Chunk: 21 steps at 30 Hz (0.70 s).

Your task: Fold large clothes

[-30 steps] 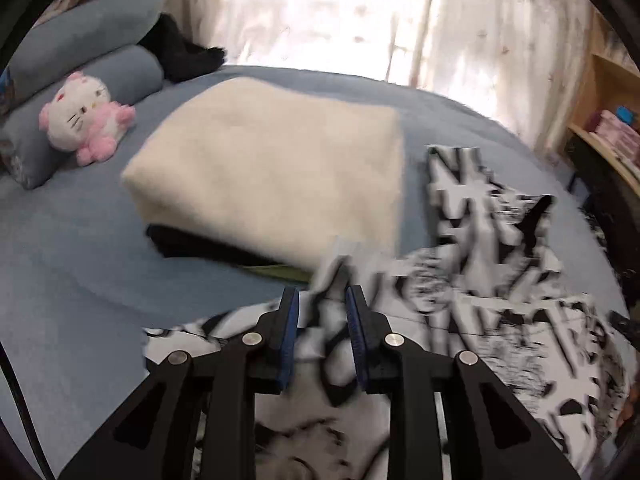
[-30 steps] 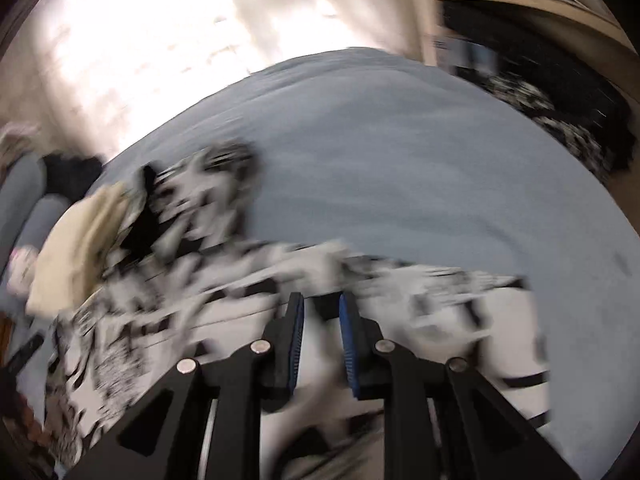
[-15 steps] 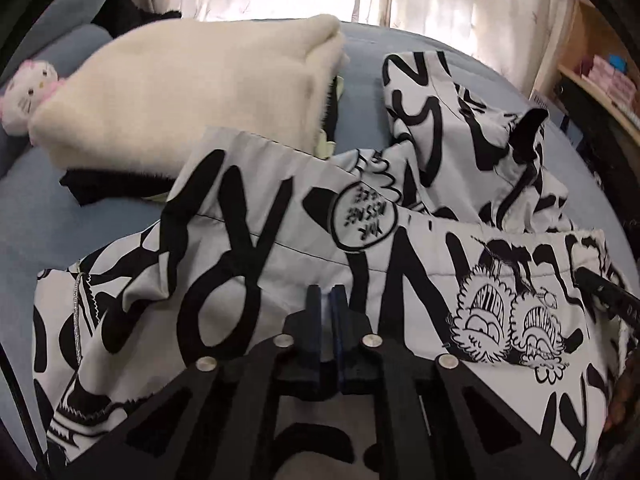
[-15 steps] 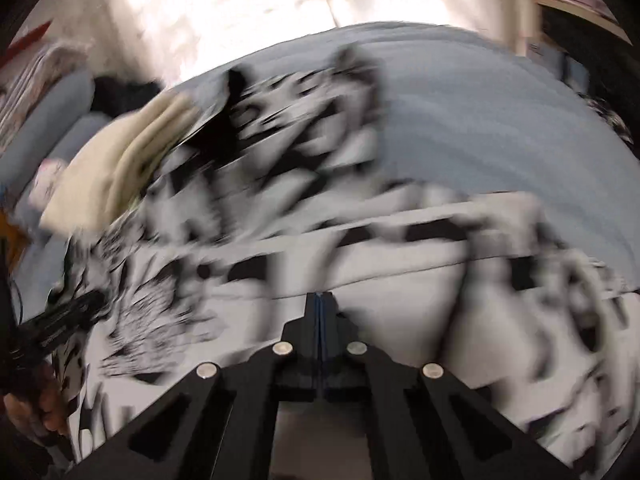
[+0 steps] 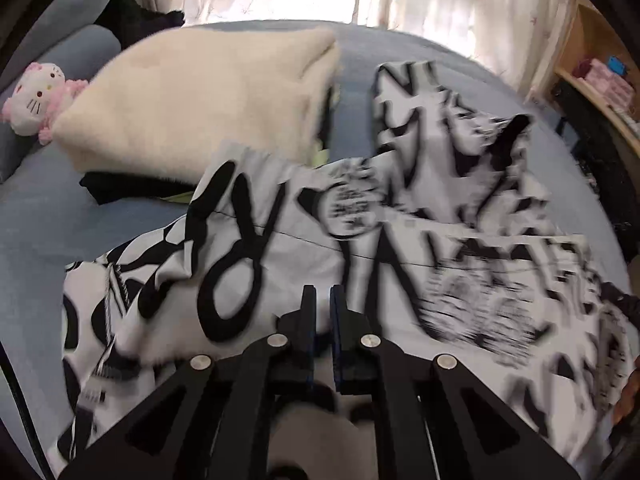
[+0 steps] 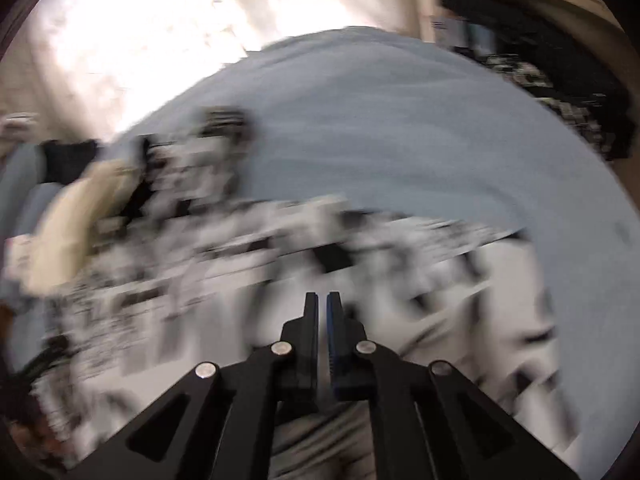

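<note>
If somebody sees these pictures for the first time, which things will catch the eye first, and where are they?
First comes the black-and-white printed garment, spread over the blue bed just ahead of both hand-held grippers. Behind it, toward the curtains, lies a folded cream blanket on top of something black. At the far left, a pink-and-white plush cat leans on grey pillows.

Home bedroom: blue-sheeted bed, pillows, plush cat toy, sheer curtains

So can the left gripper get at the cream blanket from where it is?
Probably not yet: the left gripper is shut on the black-and-white garment, whose raised fold lies between it and the cream blanket.
</note>
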{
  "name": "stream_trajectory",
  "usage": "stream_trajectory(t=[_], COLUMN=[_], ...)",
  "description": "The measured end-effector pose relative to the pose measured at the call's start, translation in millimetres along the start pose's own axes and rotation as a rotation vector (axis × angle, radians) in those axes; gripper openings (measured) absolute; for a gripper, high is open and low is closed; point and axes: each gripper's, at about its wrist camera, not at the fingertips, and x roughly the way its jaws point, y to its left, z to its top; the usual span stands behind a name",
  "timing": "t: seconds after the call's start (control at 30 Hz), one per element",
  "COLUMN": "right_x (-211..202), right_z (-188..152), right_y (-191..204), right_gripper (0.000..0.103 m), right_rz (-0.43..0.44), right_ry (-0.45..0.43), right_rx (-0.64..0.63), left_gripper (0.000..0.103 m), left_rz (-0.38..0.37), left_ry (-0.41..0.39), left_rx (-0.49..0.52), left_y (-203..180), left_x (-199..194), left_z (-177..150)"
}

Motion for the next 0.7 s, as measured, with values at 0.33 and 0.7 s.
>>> stream_trajectory(t=[0.33,0.7], right_x=[-9,-21], right_z=[-85,-91], right_y=[121,-2], right_gripper=[0.005,0.005], right_rz=[0.241,-0.069], right_ry=[0.099,0.042], right_rx=[-0.159,-0.056], left_gripper=[0.007,0.006], left_rz=[-0.152,-0.024], left_ry=[-0.003,0.049], left_rx=[-0.010,-0.080], left_y=[-61,6], left_x=[-53,-33], left_z=[-64,-110])
